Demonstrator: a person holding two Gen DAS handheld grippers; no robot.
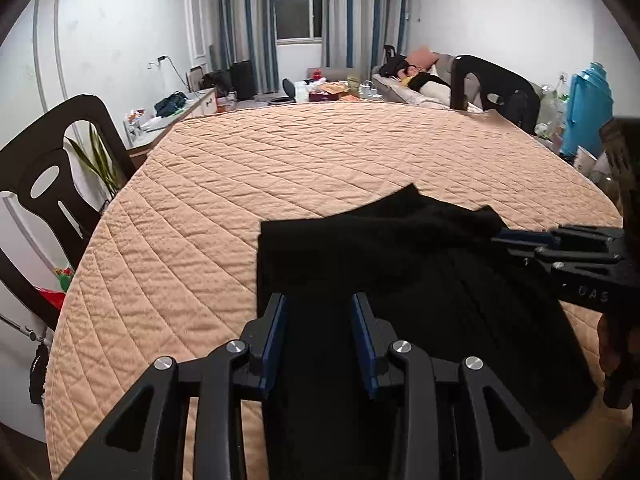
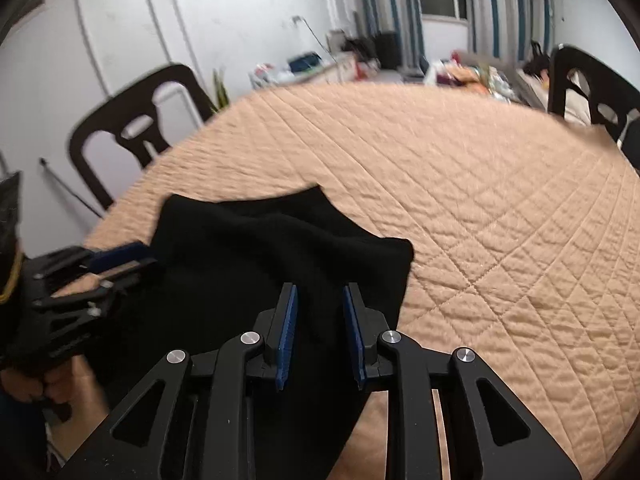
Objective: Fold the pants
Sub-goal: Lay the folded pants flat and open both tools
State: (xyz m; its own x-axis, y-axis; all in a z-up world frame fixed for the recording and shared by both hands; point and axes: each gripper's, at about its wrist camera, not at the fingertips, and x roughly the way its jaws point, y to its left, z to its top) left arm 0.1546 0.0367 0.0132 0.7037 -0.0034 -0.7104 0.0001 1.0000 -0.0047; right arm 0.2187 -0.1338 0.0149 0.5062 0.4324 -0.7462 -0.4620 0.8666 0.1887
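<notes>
Right under me, my left gripper (image 1: 320, 332) hovers with its blue-padded fingers (image 1: 276, 336) spread apart over the near left part of the black pants (image 1: 400, 264), nothing pinched between them. My right gripper (image 2: 320, 328) stands the same way, pads parted, above the pants' near right side; that view is blurred, so I cannot tell whether the tips touch the cloth. Seen from the left wrist, the right gripper comes in at the right edge, and on its black body I can read only the pale letters "DAS"; the rest is cut off. The pants lie in a rumpled heap on the near side of the round table's peach quilted cover (image 1: 320, 152), with one pointed corner sticking out toward the far side. Beyond, a dark chair (image 1: 56, 184) stands at the table's left edge and another (image 1: 492, 84) at the far right. Near that one stands a blue thermos jug (image 1: 588, 108). At the far wall, striped curtains (image 1: 360, 20) frame a window (image 1: 298, 8).
</notes>
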